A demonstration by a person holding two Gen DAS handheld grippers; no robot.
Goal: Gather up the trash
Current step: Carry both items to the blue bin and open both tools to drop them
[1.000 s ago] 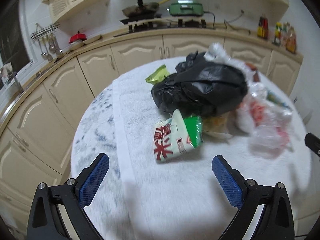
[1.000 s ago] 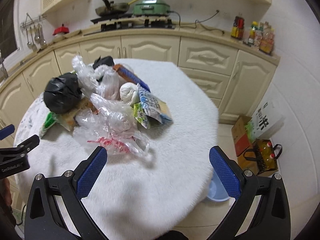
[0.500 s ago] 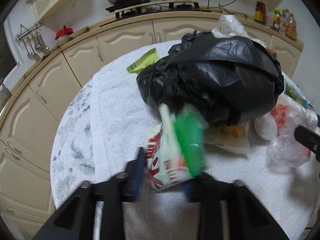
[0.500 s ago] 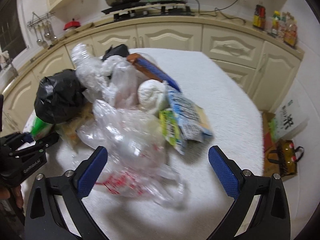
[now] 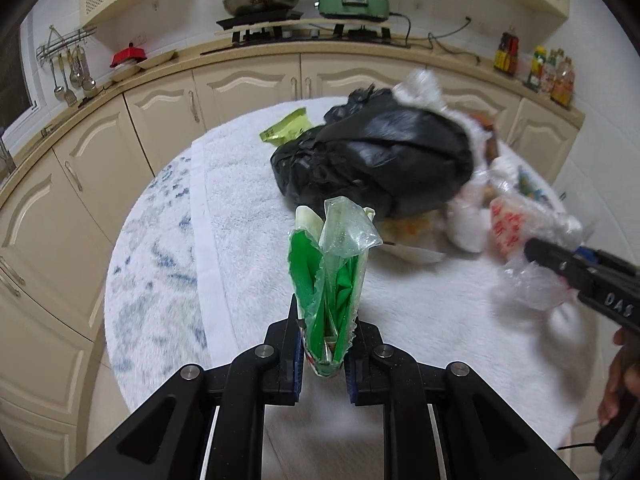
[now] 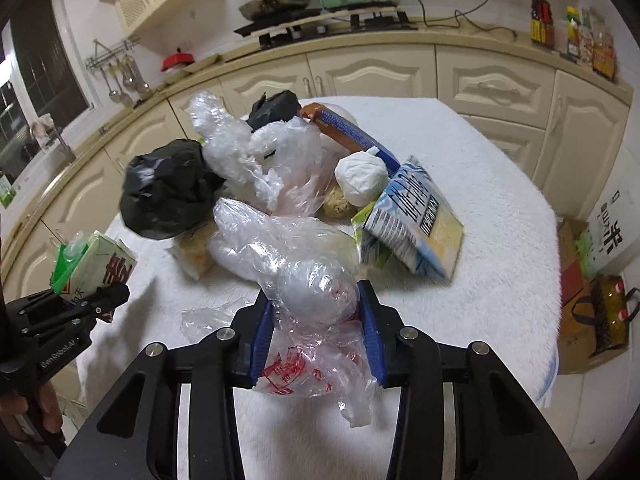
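My left gripper [image 5: 323,354] is shut on a green and white snack wrapper [image 5: 332,280] and holds it upright above the white-clothed round table [image 5: 240,216]; the wrapper also shows in the right wrist view [image 6: 94,266]. My right gripper [image 6: 318,332] is shut on a clear plastic bag with red print [image 6: 308,292], lifted slightly at the near side of the trash pile. The pile holds a black bag [image 5: 380,160], more clear bags [image 6: 256,152], a white wad [image 6: 362,178] and a blue and white packet [image 6: 412,216].
A small green packet [image 5: 288,128] lies beyond the black bag. Cream kitchen cabinets [image 5: 248,84] curve behind the table, with a stove and pan [image 5: 260,0] on the counter. Bags stand on the floor [image 6: 596,280] to the table's right.
Both grippers went from wide open to shut. The left closed on the snack wrapper and raised it upright; the right moved into the pile and closed on the clear bag.
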